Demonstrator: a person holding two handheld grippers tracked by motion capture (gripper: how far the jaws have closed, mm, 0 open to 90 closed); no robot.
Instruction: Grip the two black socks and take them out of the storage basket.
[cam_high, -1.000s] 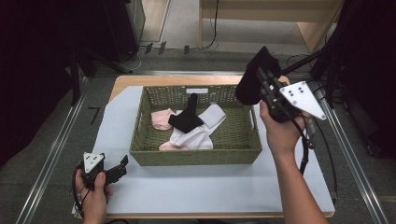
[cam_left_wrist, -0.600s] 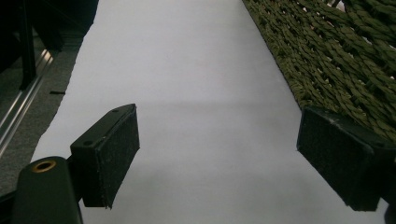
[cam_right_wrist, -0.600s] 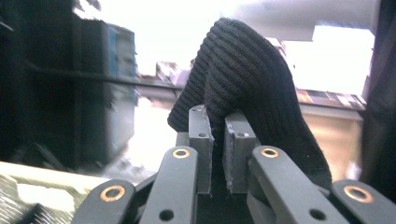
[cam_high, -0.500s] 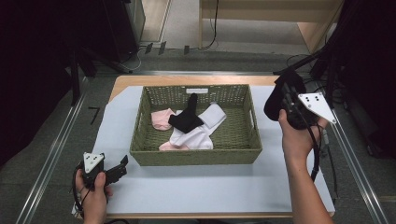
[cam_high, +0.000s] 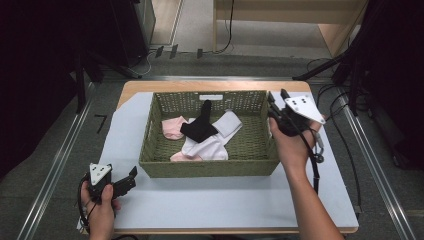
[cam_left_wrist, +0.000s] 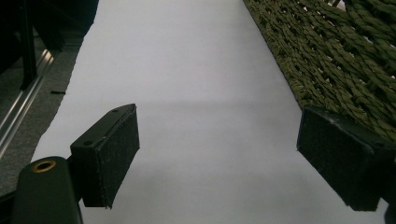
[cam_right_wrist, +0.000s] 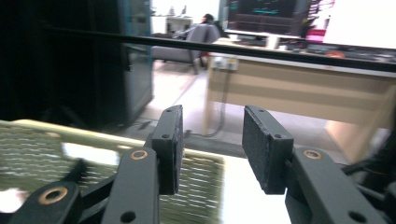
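Centrally on the white tabletop (cam_high: 225, 200) sits a green woven basket (cam_high: 210, 167), its long axis running nine to three o'clock. Inside lie a black sock (cam_high: 200, 126) pointing toward twelve, a pink sock (cam_high: 172, 127) at its nine o'clock side, and white socks (cam_high: 212, 145) stretching diagonally from seven toward one o'clock. Left tongs (cam_high: 131, 178) rest low at the basket's seven o'clock corner, jaws spread wide with nothing between them, aimed along the basket's near wall; the left hand (cam_high: 100, 210) grips them from below. Right tongs (cam_high: 277, 100) hover just beside the basket's three o'clock rim, jaws moderately apart and empty, pointing toward twelve, with the right hand (cam_high: 292, 145) and forearm reaching up from five o'clock.
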